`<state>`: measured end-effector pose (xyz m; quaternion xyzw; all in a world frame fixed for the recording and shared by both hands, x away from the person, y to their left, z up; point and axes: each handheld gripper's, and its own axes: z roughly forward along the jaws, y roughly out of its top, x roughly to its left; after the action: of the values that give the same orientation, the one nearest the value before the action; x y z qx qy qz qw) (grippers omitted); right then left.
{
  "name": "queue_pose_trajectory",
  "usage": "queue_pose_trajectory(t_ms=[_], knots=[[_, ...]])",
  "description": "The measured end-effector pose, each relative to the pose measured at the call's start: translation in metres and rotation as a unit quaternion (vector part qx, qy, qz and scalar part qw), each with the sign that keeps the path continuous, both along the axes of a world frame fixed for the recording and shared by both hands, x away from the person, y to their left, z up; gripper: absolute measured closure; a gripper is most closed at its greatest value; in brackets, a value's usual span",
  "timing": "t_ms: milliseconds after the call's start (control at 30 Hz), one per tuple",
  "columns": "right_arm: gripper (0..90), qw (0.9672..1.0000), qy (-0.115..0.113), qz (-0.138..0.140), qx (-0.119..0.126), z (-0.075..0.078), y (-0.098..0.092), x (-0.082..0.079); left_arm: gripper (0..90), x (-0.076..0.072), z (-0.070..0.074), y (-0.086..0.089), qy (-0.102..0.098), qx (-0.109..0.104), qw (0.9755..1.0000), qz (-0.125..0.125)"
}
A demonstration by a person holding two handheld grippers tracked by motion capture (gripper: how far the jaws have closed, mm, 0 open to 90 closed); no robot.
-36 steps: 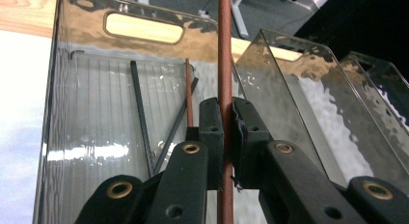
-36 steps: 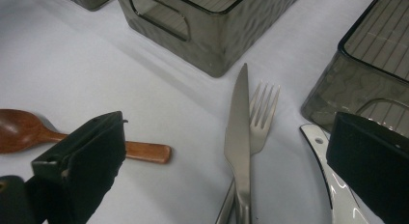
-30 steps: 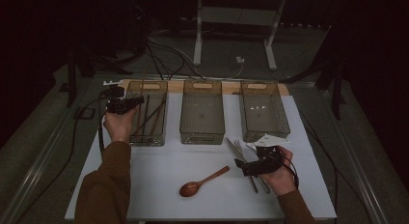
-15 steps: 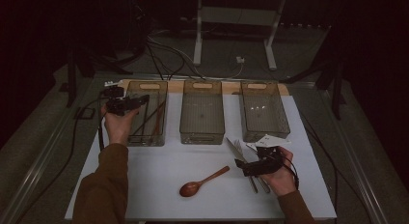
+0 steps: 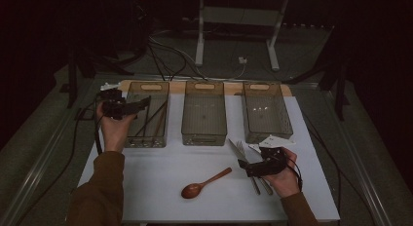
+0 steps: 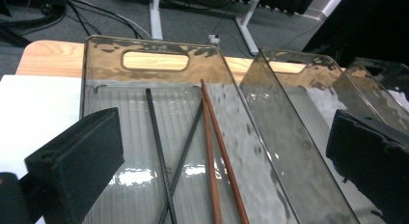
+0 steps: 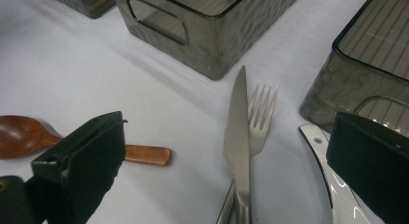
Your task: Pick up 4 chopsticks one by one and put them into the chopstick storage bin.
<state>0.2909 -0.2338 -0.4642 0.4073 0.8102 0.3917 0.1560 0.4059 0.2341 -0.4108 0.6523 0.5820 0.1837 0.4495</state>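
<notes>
Your left claw (image 5: pixel 139 105) had just spread, nothing between its jaws, over the far-left bin (image 6: pixel 101 69) holding chopsticks (image 6: pixel 212 137), while your released right claw (image 5: pixel 246 166) hovered over knife (image 7: pixel 239 132), fork (image 7: pixel 259 120) and spoon (image 5: pixel 202 183) still unsorted near the table's front edge.

Brown long sleeves (image 5: pixel 100 197) on both forearms, 2 black handheld claws, left claw (image 5: pixel 127 107), right claw (image 5: pixel 253 168), blocky matte-black jaws, black cable (image 5: pixel 80 123) trailing from left claw

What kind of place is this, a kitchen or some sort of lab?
Probably a lab or recording studio, not a kitchen: the white table stands in a dark room, cables trail over the carpeted floor behind it, and a metal stand rises there. Cutlery is being sorted into clear bins.
</notes>
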Motion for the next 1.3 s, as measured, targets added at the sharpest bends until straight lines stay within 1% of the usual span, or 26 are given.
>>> queue_pose_trajectory(t_ms=[67, 133, 267, 567, 767, 867, 1200, 1300], knots=[[0.0, 1.0000, 0.001, 0.000, 0.000, 0.000, 0.000, 0.000, 0.7, -0.003, 0.001, -0.003, -0.002, 0.001, 1.0000, -0.007], [0.0, 1.0000, 0.000, 0.000, 0.002, 0.000, 0.000, 0.000, 0.8, -0.006, 0.002, -0.006, -0.002, 0.010, 0.9998, -0.016], [0.0, 1.0000, 0.000, 0.000, 0.001, 0.000, -0.001, 0.000, 0.8, -0.011, 0.003, -0.012, -0.002, 0.016, 0.9994, -0.032], [0.1, 1.0000, 0.000, 0.002, 0.005, 0.001, -0.003, 0.001, 0.8, -0.026, 0.005, -0.026, -0.009, 0.040, 0.9973, -0.061], [0.0, 0.9999, -0.001, 0.004, 0.014, 0.001, -0.005, 0.001, 0.8, -0.035, 0.004, -0.028, -0.015, 0.042, 0.9961, -0.076], [0.0, 0.9999, -0.002, 0.007, 0.014, 0.001, -0.005, 0.001, 0.8, -0.040, 0.004, -0.028, -0.019, 0.042, 0.9957, -0.081], [0.1, 0.9998, -0.007, 0.012, 0.017, 0.002, -0.006, 0.001, 0.8, -0.058, -0.002, -0.035, -0.034, 0.051, 0.9931, -0.100], [0.1, 0.9997, -0.010, 0.012, 0.016, 0.002, -0.007, 0.001, 0.8, -0.063, -0.005, -0.039, -0.036, 0.059, 0.9921, -0.105]])
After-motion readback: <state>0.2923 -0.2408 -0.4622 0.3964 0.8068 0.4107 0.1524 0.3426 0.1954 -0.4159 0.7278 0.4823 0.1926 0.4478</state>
